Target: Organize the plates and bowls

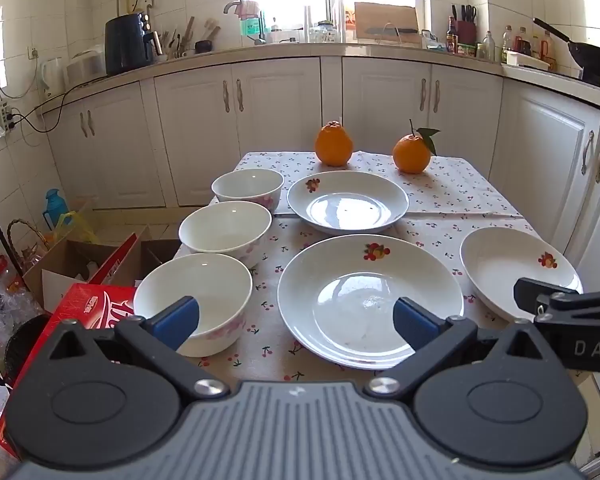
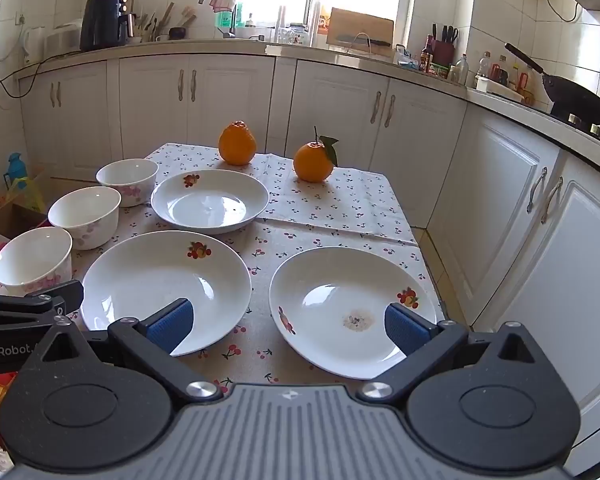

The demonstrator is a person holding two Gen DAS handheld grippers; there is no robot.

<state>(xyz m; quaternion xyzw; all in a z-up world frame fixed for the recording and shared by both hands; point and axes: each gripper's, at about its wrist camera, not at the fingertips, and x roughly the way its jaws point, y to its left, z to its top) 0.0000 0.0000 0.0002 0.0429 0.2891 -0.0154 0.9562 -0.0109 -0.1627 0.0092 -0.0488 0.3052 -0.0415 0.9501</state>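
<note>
Three white bowls with pink flowers stand in a row down the table's left side: near bowl [image 1: 194,300] [image 2: 32,260], middle bowl [image 1: 226,232] [image 2: 85,216], far bowl [image 1: 248,189] [image 2: 127,181]. Three white plates with fruit prints lie flat: far plate [image 1: 348,202] [image 2: 210,201], near centre plate [image 1: 370,300] [image 2: 164,288], right plate [image 1: 518,268] [image 2: 352,312]. My left gripper [image 1: 296,322] hovers open above the near edge, between the near bowl and the centre plate. My right gripper [image 2: 288,326] hovers open between the centre and right plates. Neither holds anything.
Two oranges [image 1: 334,144] [image 1: 412,154] sit at the far end of the cherry-print tablecloth [image 1: 452,184]. Cardboard boxes [image 1: 80,264] and a red box [image 1: 96,304] crowd the floor on the left. White cabinets [image 2: 512,184] stand close on the right.
</note>
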